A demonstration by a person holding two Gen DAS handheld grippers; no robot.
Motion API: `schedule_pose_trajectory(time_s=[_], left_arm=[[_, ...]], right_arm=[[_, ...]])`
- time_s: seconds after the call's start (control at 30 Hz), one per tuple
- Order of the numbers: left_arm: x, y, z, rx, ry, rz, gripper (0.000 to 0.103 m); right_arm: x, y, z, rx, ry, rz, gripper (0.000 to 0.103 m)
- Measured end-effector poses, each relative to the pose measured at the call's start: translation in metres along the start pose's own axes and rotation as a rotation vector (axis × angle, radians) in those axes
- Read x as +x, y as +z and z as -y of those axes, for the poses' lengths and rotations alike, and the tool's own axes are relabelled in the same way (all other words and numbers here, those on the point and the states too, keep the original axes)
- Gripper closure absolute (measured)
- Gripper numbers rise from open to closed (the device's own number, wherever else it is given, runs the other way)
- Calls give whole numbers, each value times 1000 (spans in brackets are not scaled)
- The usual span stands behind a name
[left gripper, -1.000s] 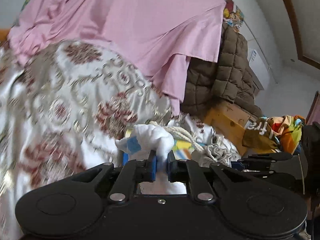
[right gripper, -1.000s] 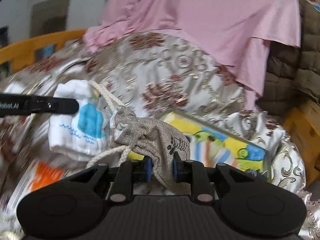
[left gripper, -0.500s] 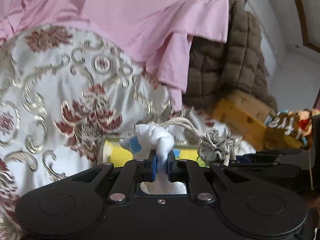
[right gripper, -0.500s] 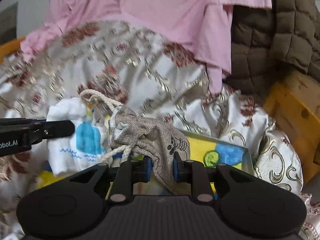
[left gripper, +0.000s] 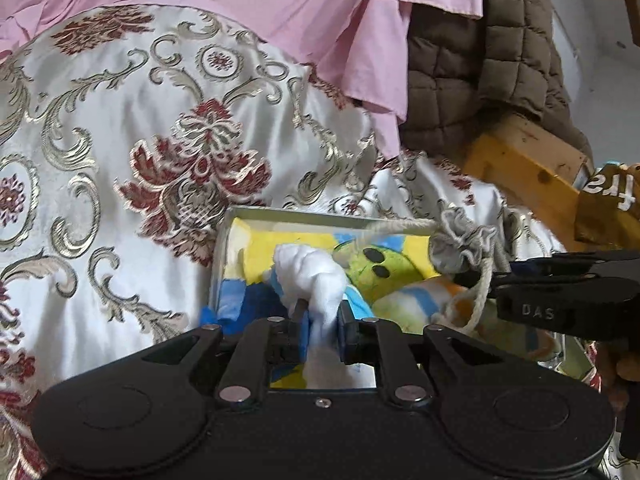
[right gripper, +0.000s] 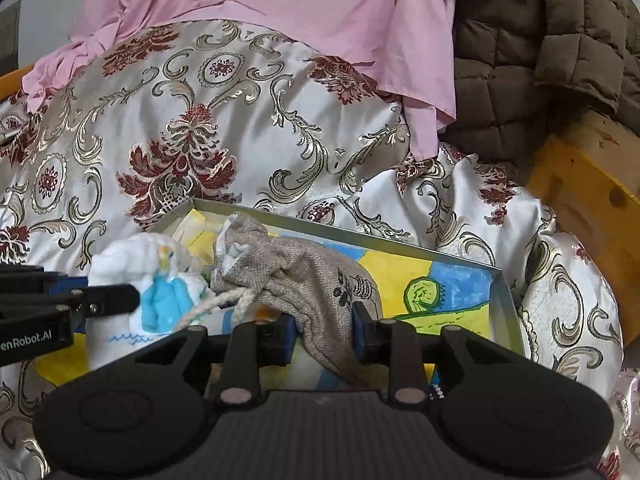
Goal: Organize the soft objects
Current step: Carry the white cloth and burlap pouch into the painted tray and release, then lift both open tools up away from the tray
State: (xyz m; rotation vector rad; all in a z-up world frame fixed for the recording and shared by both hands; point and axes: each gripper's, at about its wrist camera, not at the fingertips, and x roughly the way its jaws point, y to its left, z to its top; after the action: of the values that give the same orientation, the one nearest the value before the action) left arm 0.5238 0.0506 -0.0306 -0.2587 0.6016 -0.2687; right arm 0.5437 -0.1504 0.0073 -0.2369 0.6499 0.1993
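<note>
My left gripper point(left gripper: 322, 326) is shut on a white cloth with blue print point(left gripper: 316, 280), held over a shallow box with a yellow, blue and green picture inside point(left gripper: 280, 213). My right gripper point(right gripper: 324, 326) is shut on a grey burlap drawstring pouch point(right gripper: 304, 276), also over the box point(right gripper: 502, 304). The pouch's gathered mouth point(left gripper: 460, 246) and cord show at the right of the left wrist view, with the right gripper point(left gripper: 568, 292) beside it. The white cloth point(right gripper: 160, 280) and left gripper point(right gripper: 60, 304) show at the left of the right wrist view.
The box lies on a cream satin quilt with red and gold flowers point(right gripper: 200, 120). A pink sheet point(right gripper: 320, 12) drapes behind it. A brown quilted jacket point(right gripper: 540, 60) lies over a yellow wooden frame point(right gripper: 580, 184) at the right.
Both grippers have moved forward and down toward the box, which now fills more of both views. Each still holds its item; the cloth and pouch hang lower over the box.
</note>
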Motion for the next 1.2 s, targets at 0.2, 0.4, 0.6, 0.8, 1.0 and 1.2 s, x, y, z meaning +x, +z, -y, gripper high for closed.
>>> schedule_pose_trajectory(time_s=[0.2, 0.4, 0.6, 0.8, 1.0, 1.2], left_arm=[[-5, -2, 1, 10, 44, -33, 81], [-14, -9, 6, -10, 94, -62, 71], [-34, -14, 13, -35, 117, -52, 57], [-74, -12, 29, -39, 126, 9, 45], [-126, -8, 47, -43, 131, 97, 32], [-186, -10, 70, -22, 125, 192, 17]], right_arm=[[-4, -1, 1, 28, 1, 6, 63], [-12, -6, 1, 45, 1, 13, 57], [-36, -12, 5, 59, 10, 40, 36], [-78, -14, 7, 75, 24, 90, 26], [-145, -17, 13, 107, 43, 194, 15], [-208, -29, 18, 142, 66, 268, 8]])
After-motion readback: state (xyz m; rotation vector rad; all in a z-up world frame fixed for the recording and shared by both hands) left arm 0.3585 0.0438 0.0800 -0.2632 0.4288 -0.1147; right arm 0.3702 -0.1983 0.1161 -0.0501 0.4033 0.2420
